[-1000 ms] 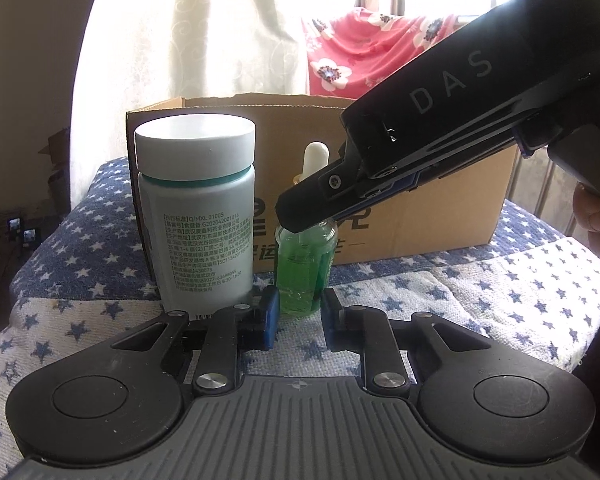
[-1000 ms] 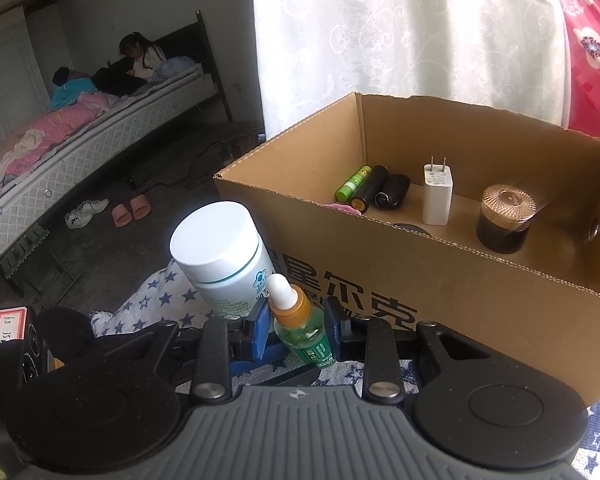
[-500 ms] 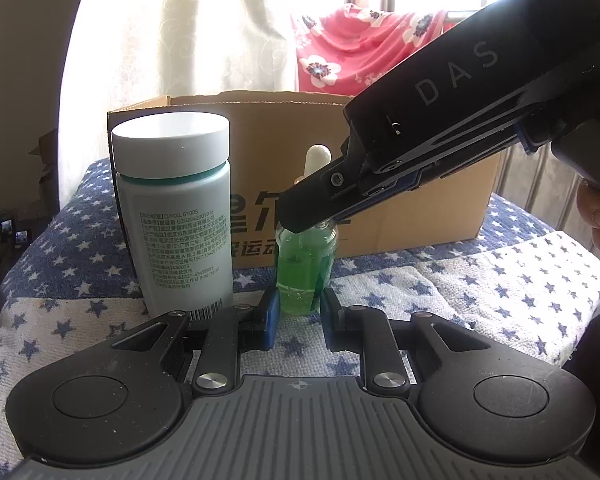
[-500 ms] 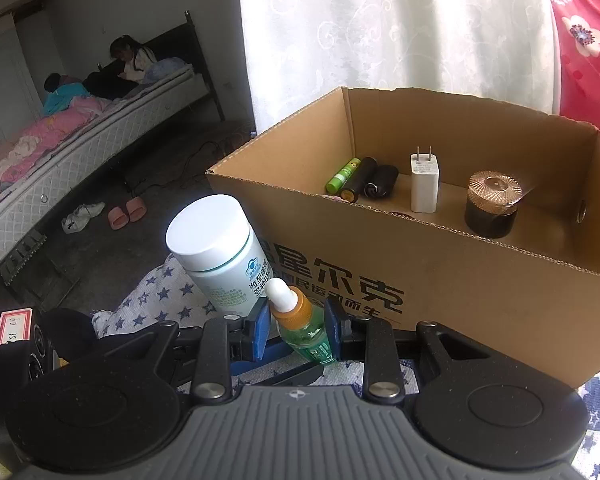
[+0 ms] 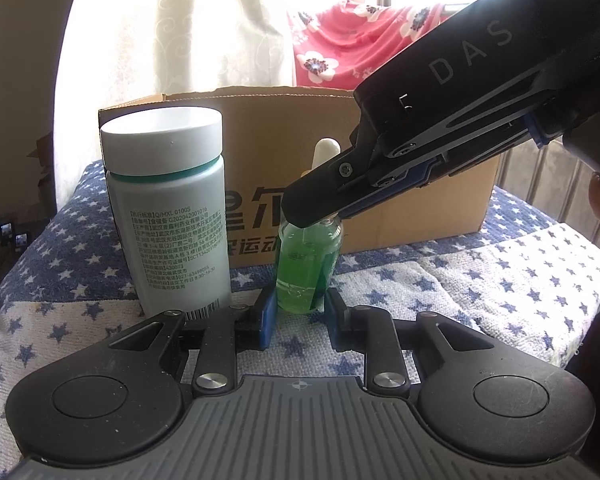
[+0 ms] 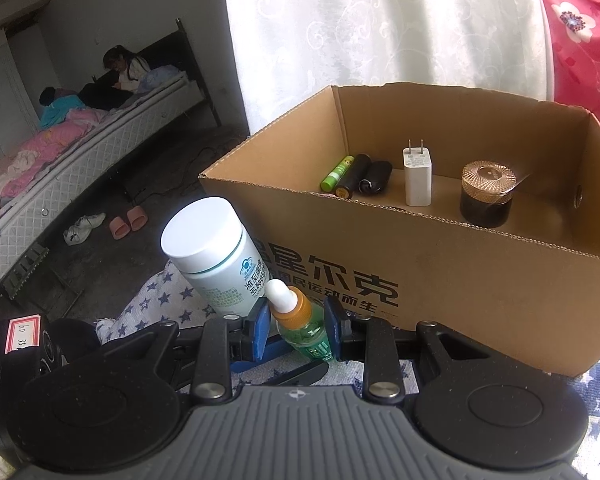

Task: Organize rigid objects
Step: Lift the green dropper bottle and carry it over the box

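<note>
A small green dropper bottle [image 5: 308, 264] with an orange collar and white tip stands on the star-patterned cloth. My right gripper [image 6: 296, 326] is closed around its neck and shoulder [image 6: 300, 320]; the right gripper also shows from the side in the left wrist view [image 5: 320, 204]. My left gripper [image 5: 300, 312] is open, its fingertips on either side of the bottle's base, not pressing it. A tall white pill bottle [image 5: 168, 208] with a teal band stands just left of the dropper; it also shows in the right wrist view [image 6: 216, 252].
An open cardboard box [image 6: 440, 280] stands right behind both bottles. It holds a green tube [image 6: 336, 172], two black cylinders [image 6: 364, 176], a white charger [image 6: 418, 176] and a dark jar with a copper lid [image 6: 486, 196]. A bed and shoes lie beyond the left edge.
Both grippers stay at the dropper bottle. The views have shifted slightly; the box and the white bottle sit a little differently in frame. The dropper stands in the same place on the cloth.
</note>
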Demonstrator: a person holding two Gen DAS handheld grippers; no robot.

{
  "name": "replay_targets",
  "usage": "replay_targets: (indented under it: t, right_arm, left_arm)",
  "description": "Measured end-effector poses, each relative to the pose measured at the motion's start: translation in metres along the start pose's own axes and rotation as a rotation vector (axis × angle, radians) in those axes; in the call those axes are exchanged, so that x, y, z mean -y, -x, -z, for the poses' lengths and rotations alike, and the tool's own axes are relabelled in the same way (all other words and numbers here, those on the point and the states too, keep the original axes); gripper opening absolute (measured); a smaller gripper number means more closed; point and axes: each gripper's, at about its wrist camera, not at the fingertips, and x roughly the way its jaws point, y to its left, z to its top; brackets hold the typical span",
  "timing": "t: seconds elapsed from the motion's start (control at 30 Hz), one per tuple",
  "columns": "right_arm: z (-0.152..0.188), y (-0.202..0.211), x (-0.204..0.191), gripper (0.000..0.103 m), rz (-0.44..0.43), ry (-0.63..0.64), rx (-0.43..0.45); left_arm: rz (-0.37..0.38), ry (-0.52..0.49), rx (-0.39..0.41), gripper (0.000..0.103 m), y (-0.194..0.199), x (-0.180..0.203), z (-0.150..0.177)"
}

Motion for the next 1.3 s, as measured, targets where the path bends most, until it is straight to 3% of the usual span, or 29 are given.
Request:
replay_targets:
  t: [0.8,1.23,1.3]
  right_arm:
    - [-0.009,-0.007,0.014,0.034,-0.036,-0.058,0.025]
    - [-0.007,-0.005,0.004,0.031,-0.019,0.001,0.018]
    - [-0.008,-0.004,0.002,0.025,-0.023,0.004,0.025]
  left_arm:
    - [-0.013,-0.026,-0.004,0.031,-0.009,0.003,-0.004]
    - [-0.023,-0.031,0.01,0.031,-0.016,0.005,-0.007]
    - [-0.018,-0.019,0.009,0.031,-0.015,0.004,-0.007]
